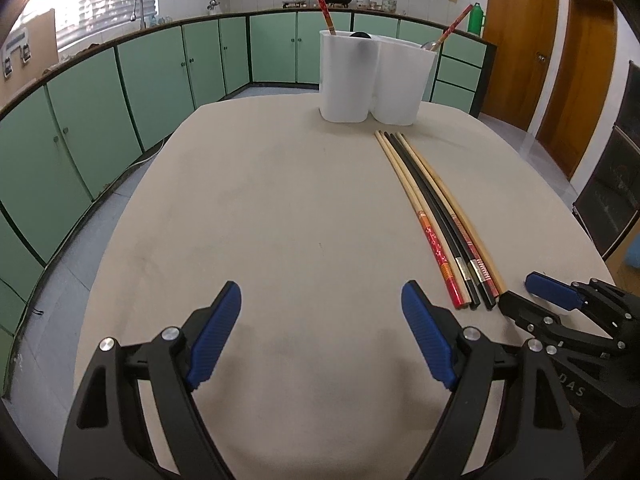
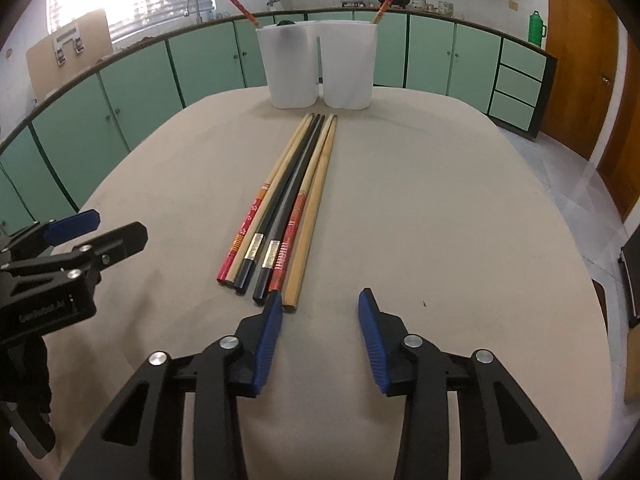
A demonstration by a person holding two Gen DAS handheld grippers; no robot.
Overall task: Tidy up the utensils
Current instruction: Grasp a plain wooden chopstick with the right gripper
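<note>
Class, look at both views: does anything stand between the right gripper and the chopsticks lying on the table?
Nothing visible does. The right gripper sits just short of the chopsticks, their near ends right by its left finger, with only bare tablecloth around them.

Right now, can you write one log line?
left tongs: open, empty | right tongs: open, empty | chopsticks: on table | holder: behind them
</note>
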